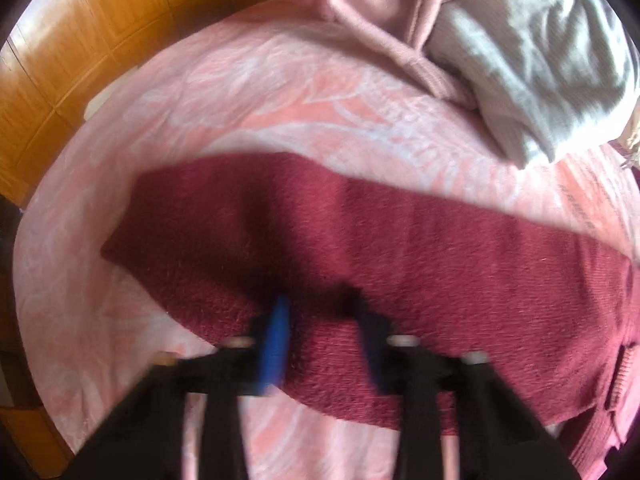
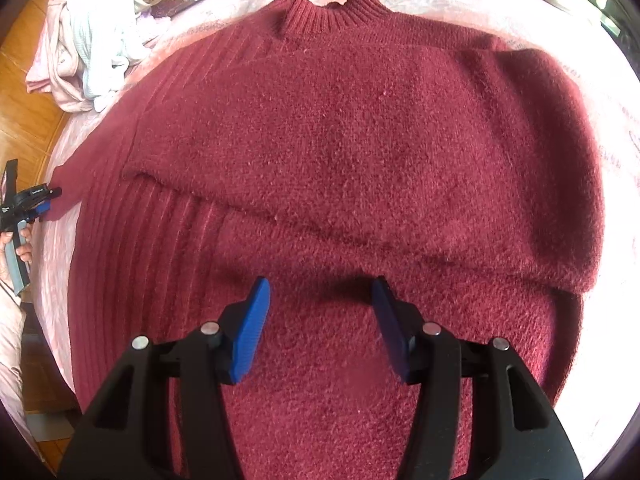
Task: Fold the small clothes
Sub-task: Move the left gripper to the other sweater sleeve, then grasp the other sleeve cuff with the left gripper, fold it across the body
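Note:
A dark red knit sweater (image 2: 360, 140) lies flat on the pink bedcover (image 1: 280, 100), collar (image 2: 332, 4) at the far side. One sleeve is folded across its body. The other sleeve (image 1: 360, 232) stretches out to the left. My left gripper (image 1: 320, 308) is blurred and points down onto that sleeve, jaws narrowed on a dark pucker of knit. The right wrist view shows it (image 2: 40, 204) at the sleeve's end, held by a hand (image 2: 20, 240). My right gripper (image 2: 320, 292) hovers over the sweater's lower body, jaws apart, nothing between the pads.
A heap of other clothes, a pink garment (image 1: 380, 8) and a grey one (image 1: 540, 60), sits at the bed's far edge, also visible as a heap (image 2: 92, 40) in the right wrist view. Wooden floor (image 1: 80, 40) runs along the bed's left side.

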Available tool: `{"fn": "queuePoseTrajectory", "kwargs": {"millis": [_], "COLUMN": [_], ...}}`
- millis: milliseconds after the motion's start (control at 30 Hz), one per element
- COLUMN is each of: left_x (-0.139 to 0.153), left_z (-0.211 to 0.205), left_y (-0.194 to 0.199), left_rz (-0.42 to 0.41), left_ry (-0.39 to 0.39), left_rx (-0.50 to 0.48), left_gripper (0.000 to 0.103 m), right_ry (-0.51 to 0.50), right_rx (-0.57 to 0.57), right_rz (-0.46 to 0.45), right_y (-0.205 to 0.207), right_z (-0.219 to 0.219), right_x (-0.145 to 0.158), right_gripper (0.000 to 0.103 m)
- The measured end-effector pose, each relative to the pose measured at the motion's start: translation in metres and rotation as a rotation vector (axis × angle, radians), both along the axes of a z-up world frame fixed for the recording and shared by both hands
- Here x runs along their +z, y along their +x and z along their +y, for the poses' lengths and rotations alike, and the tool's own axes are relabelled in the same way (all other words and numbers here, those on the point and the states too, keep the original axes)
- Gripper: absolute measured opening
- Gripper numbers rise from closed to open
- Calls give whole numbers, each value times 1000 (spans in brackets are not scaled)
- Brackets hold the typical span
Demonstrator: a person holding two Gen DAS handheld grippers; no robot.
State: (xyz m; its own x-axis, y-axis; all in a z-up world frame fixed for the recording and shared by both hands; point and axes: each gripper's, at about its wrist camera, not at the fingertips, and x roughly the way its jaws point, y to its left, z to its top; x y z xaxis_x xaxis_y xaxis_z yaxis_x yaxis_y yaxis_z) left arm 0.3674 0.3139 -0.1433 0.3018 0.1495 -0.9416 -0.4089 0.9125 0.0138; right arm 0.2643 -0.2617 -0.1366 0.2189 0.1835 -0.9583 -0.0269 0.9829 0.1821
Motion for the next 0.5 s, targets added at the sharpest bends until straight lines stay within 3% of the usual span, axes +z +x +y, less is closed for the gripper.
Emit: {"fn": "queuePoseTrajectory", "kwargs": {"millis": [67, 267, 500], "left_x": [3, 38, 91], "left_z": [-3, -33, -139], "left_y": [1, -7, -13], "left_rz": [-10, -137, -246], "left_ry": [-13, -111, -202], "left_rx": [-4, -89, -311], "left_gripper": [8, 7, 7], "right_ry": [-4, 6, 41], "right_rx": [4, 3, 10], "right_rz": [-2, -24, -41], "right_y": [2, 3, -16], "right_z": [4, 7, -2], "right_x": [-2, -4, 4], "right_gripper": [57, 56, 56]}}
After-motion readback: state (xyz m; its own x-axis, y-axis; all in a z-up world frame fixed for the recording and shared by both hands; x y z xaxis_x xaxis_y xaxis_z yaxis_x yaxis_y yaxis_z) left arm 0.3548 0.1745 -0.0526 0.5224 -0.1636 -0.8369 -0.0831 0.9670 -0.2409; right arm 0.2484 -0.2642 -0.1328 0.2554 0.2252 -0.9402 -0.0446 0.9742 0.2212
